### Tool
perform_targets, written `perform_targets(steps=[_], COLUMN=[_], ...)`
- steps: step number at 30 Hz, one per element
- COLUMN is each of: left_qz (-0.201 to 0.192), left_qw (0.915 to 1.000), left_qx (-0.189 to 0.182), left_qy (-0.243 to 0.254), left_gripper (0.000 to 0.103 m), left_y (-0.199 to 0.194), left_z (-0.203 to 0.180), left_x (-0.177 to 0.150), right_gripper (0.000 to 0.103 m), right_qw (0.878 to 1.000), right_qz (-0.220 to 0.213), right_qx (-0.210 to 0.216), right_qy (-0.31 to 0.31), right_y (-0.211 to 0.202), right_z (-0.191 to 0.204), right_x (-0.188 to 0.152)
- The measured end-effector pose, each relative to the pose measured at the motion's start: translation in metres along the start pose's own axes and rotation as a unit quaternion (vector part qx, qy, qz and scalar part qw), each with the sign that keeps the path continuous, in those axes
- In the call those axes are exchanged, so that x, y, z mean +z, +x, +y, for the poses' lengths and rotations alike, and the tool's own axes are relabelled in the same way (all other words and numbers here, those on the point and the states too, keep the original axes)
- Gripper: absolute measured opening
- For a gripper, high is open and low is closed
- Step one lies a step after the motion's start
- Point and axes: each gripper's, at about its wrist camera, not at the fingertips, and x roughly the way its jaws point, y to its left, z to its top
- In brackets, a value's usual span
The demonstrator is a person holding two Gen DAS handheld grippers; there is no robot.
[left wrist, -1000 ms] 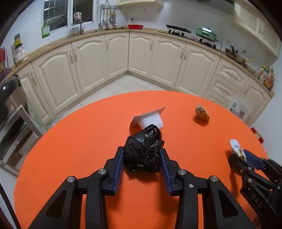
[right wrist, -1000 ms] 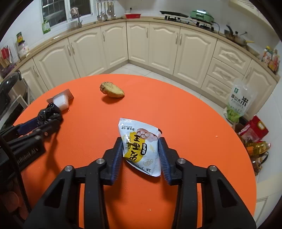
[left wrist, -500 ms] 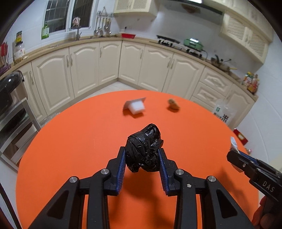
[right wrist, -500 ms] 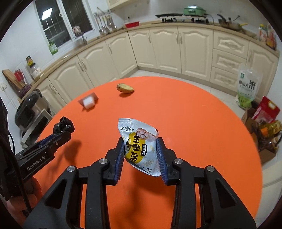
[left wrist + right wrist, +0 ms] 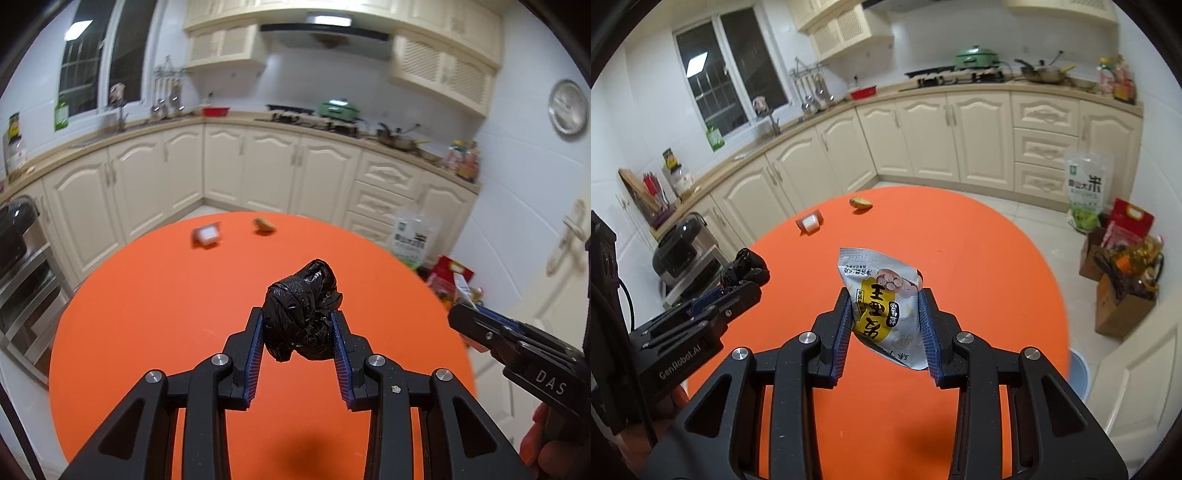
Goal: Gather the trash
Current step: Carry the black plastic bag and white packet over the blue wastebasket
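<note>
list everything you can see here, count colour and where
table: 1, orange, round, centre of kitchen
crumpled plastic bag: 1, black, clamped in left gripper, off the table
snack packet: 1, white and yellow, clamped in right gripper, off the table
small cup: 1, white, far side of table
brownish scrap: 1, far edge of table
cabinets: cream, along walls
rice bag: 1, green and clear, on floor
pot: 1, green, on stove
left gripper: 1, black, blue fingers
right gripper: 1, black, blue fingers
</note>
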Motion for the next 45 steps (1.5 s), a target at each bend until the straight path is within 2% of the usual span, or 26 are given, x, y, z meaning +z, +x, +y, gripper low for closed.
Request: perform_targets(steps=[11, 20, 26, 32, 39, 45], left_qz=[-0.031, -0.033, -0.006, 0.029, 0.077, 0.117], left_qw=[0.9974, 0.9916, 0.9867, 0.9805, 0.9741, 0.9688], left_qx=[-0.039, -0.085, -0.118, -0.14, -0.141, -0.131], left_qy=[0.052, 0.092, 0.112, 0.135, 0.159, 0.175], left_gripper=[0.03, 0.03, 0.031, 0.031, 0.031, 0.031], left_y=[-0.069, -0.078, -0.046, -0.005, 0.061, 0.121], left_z=[-0.055, -0.081, -0.102, -0.124, -0.164, -0.192], left_x=[-0.05, -0.056, -0.04, -0.027, -0.021, -0.019], right_gripper=[0.033, 0.033, 0.033, 0.033, 0.033, 0.033], right_qw=[0.997, 0.991, 0.984, 0.978, 0.972, 0.968], right_qz=[-0.056, -0.09, -0.088, -0.058, -0.01, 0.025], right_qx=[-0.019, -0.063, -0.114, -0.148, -0.179, -0.184], right_qy=[0.041, 0.083, 0.107, 0.136, 0.154, 0.167], right_y=[-0.088, -0.131, -0.139, -0.124, -0.084, -0.048], right_z=[-0.053, -0.118, -0.17, -0.229, -0.279, -0.307], right_x=[-0.026, -0.033, -0.038, -0.042, -0.052, -0.061])
